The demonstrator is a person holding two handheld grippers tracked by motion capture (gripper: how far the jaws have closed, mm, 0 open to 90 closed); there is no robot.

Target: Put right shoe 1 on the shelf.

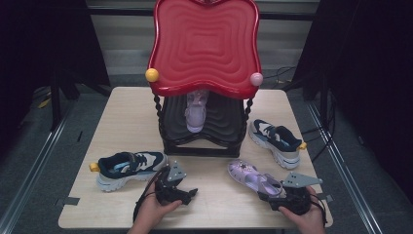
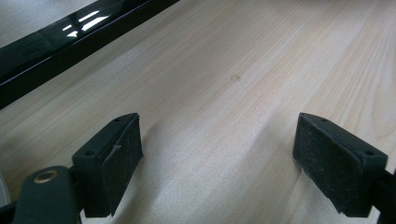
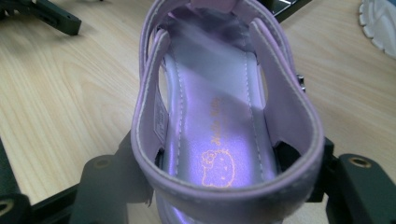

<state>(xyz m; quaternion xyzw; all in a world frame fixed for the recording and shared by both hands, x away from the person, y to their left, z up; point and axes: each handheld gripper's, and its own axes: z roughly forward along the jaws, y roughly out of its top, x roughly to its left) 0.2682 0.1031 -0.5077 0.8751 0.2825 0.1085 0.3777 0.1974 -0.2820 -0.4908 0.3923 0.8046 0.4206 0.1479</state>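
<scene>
Gripping: right gripper [image 1: 272, 194] clamps the purple sandal's [image 1: 253, 176] heel, near the table's [image 1: 122, 112] front right corner.
Axis: toe points toward the rack [image 1: 202, 139].
Left gripper [image 1: 187, 192]: jaws apart, empty.

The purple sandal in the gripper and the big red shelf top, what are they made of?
The purple sandal looks like soft faux leather with a pearly sheen: it has stitched seams, a printed insole and thin bendy straps. The right gripper holds its heel. The wavy red shelf top seems to be glossy moulded plastic, since its ripples are smooth and catch the light, though painted wood can't be ruled out.
</scene>
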